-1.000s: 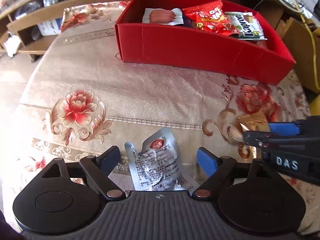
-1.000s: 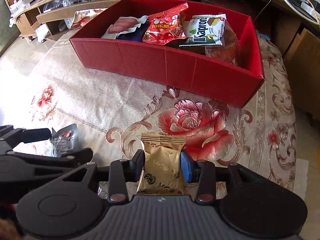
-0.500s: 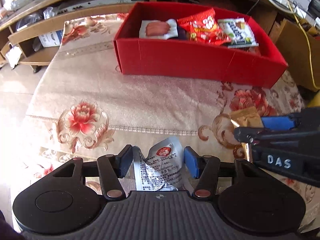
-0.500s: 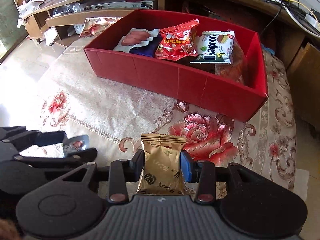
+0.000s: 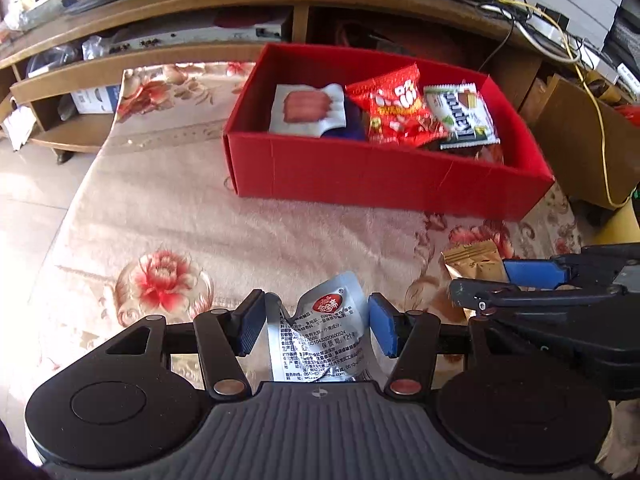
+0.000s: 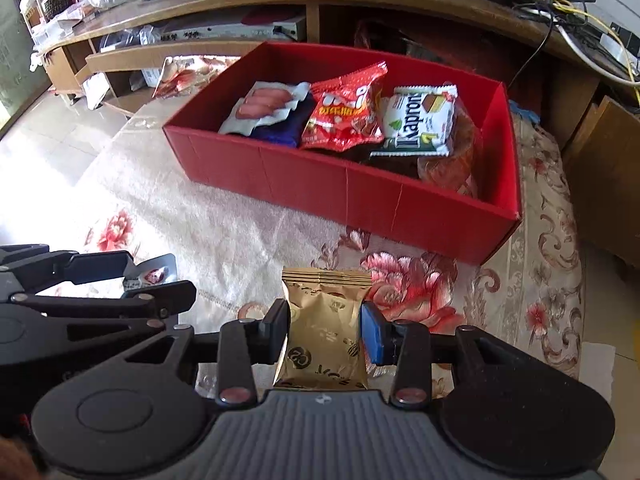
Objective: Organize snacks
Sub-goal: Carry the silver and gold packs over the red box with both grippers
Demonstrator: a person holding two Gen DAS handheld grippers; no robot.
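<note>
On the left, the left gripper [image 5: 317, 326] is clenched on a crinkled silver packet [image 5: 320, 336], its blue pads pressing the packet's two sides above the flowered tablecloth [image 5: 248, 232]. Just to its right, the right gripper [image 6: 325, 330] grasps a gold packet [image 6: 326, 332] by its sides, with the packet's crimped top edge pointing toward the box. The two grippers sit side by side, near each other but apart.

Beyond them on the cloth stands an open red box [image 6: 320, 184]. Inside, from left to right, lie a white packet with a pink meat picture [image 6: 268, 108] resting on a dark blue packet [image 6: 280, 128], a red packet [image 6: 346, 114], and a white and green wafer packet [image 6: 420, 120] lying over a clear bag of brownish food [image 6: 452, 168]. Behind the box runs a wooden shelf unit [image 6: 280, 4] with cables [image 6: 560, 8] on its top at the right.
</note>
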